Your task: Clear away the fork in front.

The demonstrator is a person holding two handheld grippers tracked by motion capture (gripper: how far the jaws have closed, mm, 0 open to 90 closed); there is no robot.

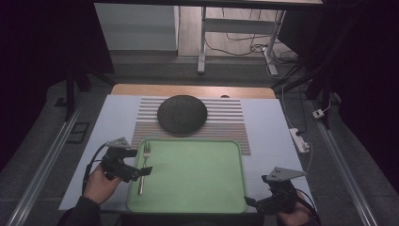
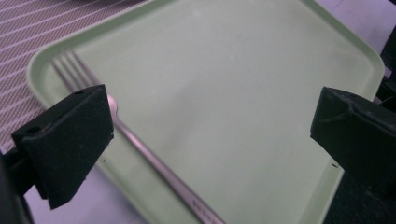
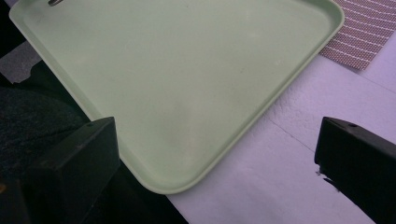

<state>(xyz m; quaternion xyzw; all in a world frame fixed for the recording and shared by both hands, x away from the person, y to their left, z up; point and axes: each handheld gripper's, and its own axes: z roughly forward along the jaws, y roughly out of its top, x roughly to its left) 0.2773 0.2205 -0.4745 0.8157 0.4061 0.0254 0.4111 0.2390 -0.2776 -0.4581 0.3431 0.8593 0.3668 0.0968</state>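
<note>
Both jaws of the left hand-held gripper (image 2: 210, 135) stand wide apart above the fork (image 2: 135, 140), which lies along the left side of the green tray (image 1: 197, 207) on the desk (image 1: 268, 122). Right hand-held gripper (image 1: 251, 201) gapes empty at the tray's near right corner.

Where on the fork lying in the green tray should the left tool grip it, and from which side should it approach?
Grip the fork at mid-handle, coming from above with the jaws across the handle. It lies flat along the tray's left edge, tines pointing away from the person, and the handle is its narrowest straight part. The left tool hangs open right there, probably needing only to lower and close.
</note>
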